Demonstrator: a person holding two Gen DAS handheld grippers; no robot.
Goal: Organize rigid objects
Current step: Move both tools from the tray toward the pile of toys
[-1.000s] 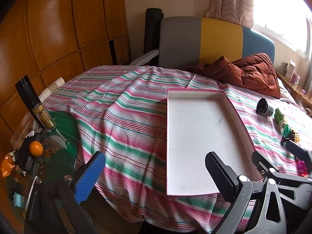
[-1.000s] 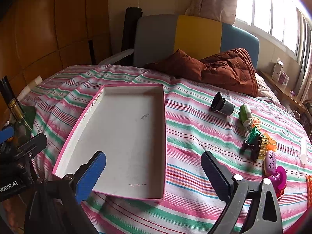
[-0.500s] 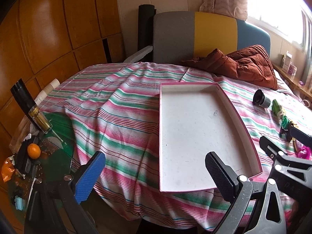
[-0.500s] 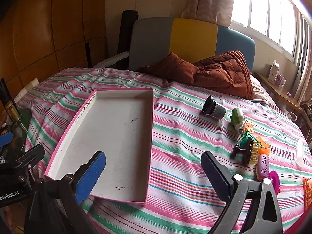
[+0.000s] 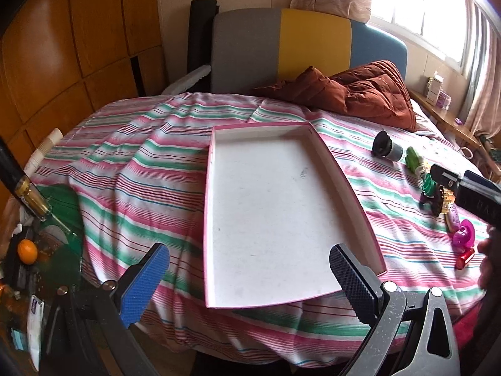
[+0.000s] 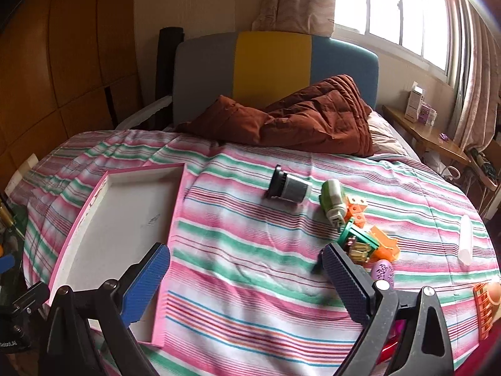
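A shallow white tray with a pink rim (image 5: pixel 357 203) (image 6: pixel 175 206) lies empty on the striped bedspread. Right of it lies a cluster of small objects: a black-and-grey cylinder (image 5: pixel 387 149) (image 6: pixel 288 187), a green-and-white bottle (image 5: pixel 415 159) (image 6: pixel 333 199), orange and green toy pieces (image 6: pixel 363 238), a purple egg (image 6: pixel 382 271) and a magenta piece (image 5: pixel 464 237). My left gripper (image 5: pixel 249 282) is open and empty over the tray's near end. My right gripper (image 6: pixel 245 277) is open and empty over the bedspread, just left of the cluster.
A rust-brown quilt (image 6: pixel 300 119) lies at the bed's head, before a grey, yellow and blue headboard (image 6: pixel 272 62). A cluttered green side table with a bottle (image 5: pixel 28 194) and an orange (image 5: pixel 27 251) stands left of the bed. A white tube (image 6: pixel 465 238) and an orange grid piece (image 6: pixel 485 307) lie far right.
My right gripper has swung right and forward, from over the tray toward the object cluster. My left gripper has pulled back a little, so more of the bed shows.
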